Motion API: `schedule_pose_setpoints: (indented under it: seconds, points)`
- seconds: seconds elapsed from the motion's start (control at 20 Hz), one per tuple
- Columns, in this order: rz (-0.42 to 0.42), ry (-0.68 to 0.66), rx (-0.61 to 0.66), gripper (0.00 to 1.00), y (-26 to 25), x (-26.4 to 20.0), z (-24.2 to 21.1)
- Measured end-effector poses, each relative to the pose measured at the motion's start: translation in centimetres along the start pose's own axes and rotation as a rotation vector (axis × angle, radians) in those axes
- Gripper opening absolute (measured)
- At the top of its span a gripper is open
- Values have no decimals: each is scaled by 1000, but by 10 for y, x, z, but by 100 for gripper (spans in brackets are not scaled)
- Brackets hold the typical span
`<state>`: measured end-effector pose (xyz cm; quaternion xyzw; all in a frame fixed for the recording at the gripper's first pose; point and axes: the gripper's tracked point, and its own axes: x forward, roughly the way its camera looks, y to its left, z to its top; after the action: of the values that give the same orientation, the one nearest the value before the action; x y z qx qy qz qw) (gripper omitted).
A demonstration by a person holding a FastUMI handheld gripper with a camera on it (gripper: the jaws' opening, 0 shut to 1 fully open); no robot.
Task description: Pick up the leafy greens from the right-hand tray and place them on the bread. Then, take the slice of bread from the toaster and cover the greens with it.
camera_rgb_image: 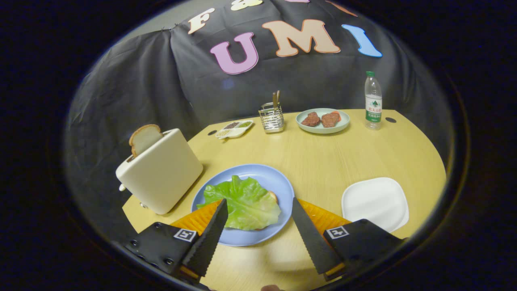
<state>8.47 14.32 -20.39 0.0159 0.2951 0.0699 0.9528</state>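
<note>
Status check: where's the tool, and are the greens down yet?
Tool open, empty, above blue plate. Greens lying on the bread. Second slice still in toaster. Nothing in the way.

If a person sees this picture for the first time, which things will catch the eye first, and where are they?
First, the bright leafy greens lying over the bread on the blue plate, just ahead of the open gripper, whose fingers hold nothing. Next, the cream toaster beside the plate, with a slice of bread standing out of its slot. Beyond them, at the table's far edge, stands a plate of meat next to a water bottle.
</note>
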Motion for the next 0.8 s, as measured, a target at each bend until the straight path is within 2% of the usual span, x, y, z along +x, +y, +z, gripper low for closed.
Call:
schedule_pose_setpoints:
  seconds: [0.25, 0.6, 0.8]
  points:
    - [86, -70, 6, 100, 42, -15, 24]
    - [186, -133, -73, 100, 130, -32, 43]
    - [256, -150, -51, 100, 174, -36, 59]
